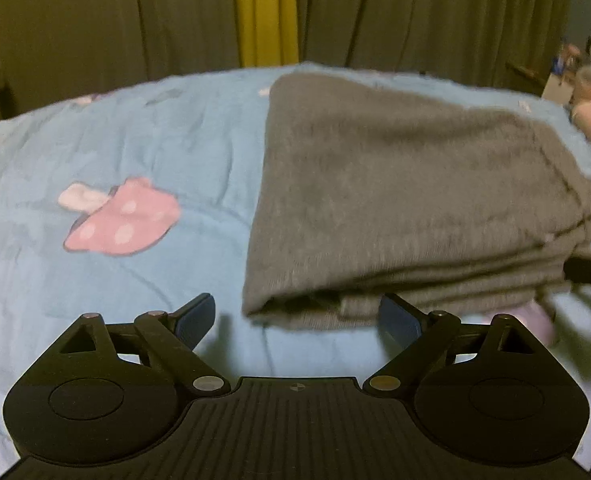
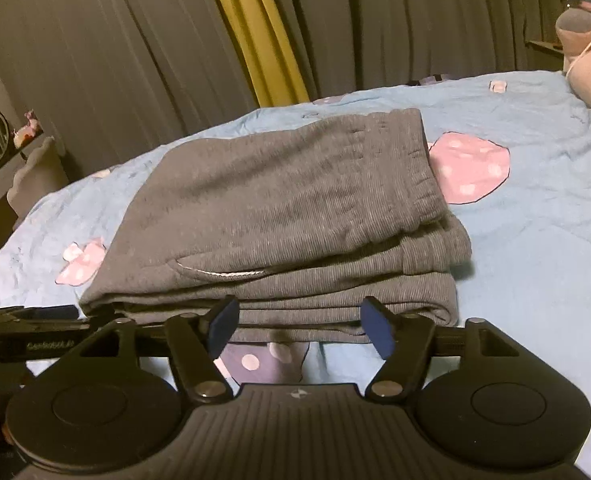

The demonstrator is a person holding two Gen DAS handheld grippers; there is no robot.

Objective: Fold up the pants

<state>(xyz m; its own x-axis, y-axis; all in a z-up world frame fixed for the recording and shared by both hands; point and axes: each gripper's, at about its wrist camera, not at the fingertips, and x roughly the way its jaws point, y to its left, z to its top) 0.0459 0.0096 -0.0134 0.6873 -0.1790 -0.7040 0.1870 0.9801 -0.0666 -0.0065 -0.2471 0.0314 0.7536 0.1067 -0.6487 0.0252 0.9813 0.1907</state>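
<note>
The grey knit pants (image 2: 279, 216) lie folded into a thick stack of layers on the light-blue bedsheet (image 1: 115, 132), elastic waistband on top toward the right, a pocket opening with a pale edge facing the right wrist camera. The sheet's pink spotted mushroom print (image 1: 123, 220) lies beside the stack. The left wrist view is blurred, so the fabric's detail there is lost. The left gripper (image 1: 297, 318) is spread wide and empty, just short of the stack's near edge. The right gripper (image 2: 297, 326) is also released, its fingers spread before the bottom layers, holding nothing.
</note>
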